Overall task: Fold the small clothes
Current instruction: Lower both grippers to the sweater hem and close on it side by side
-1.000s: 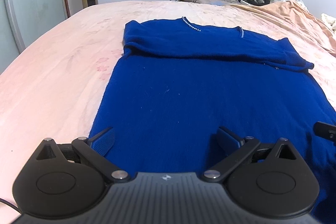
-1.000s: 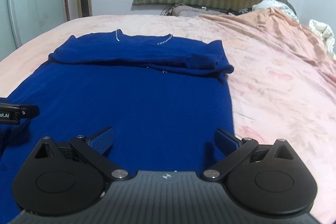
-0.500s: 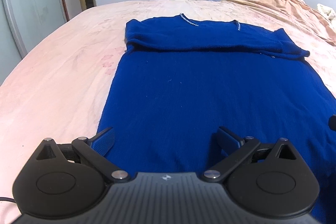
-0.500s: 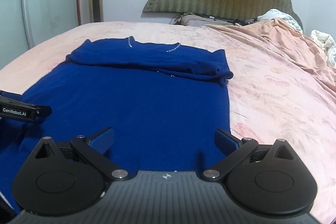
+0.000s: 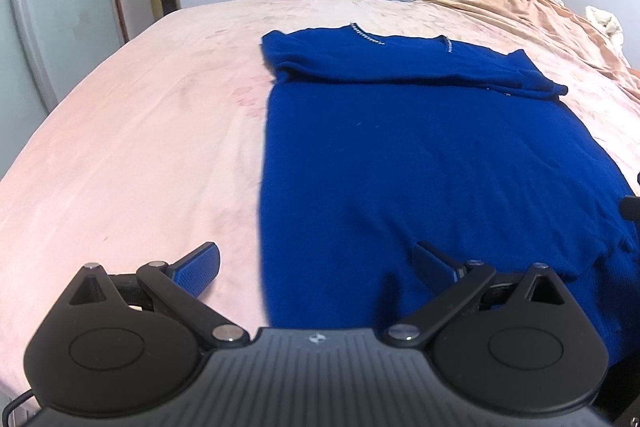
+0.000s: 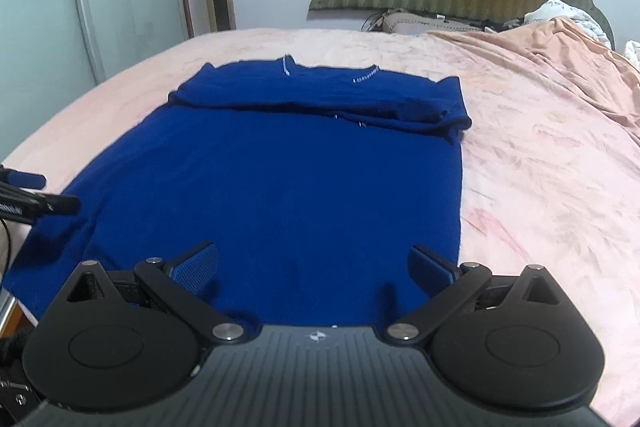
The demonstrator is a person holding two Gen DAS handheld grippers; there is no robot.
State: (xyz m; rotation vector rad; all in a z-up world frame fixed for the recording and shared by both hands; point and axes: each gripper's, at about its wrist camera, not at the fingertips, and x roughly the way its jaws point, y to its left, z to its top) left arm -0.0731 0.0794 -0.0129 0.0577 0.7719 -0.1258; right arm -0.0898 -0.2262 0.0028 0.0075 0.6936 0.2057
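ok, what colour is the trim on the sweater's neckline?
White or silvery beaded-looking trim on the deep blue sweater; shows best in the right wrist view.

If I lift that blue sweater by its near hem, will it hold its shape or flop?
The blue sweater will probably flop: it lies limp, its sleeves already folded flat. Its fuzzy knit likely grips the pink bedsheet, so it may drag rather than slide.

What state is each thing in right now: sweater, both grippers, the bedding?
Sweater: flat on the bed, sleeves folded across the chest, body not yet folded.
Left gripper: open, empty, over the sweater's near left edge.
Right gripper: open, empty, over the near right part of the hem.
Sheet: spread, fairly smooth.
Blanket: rumpled, pushed to the right.
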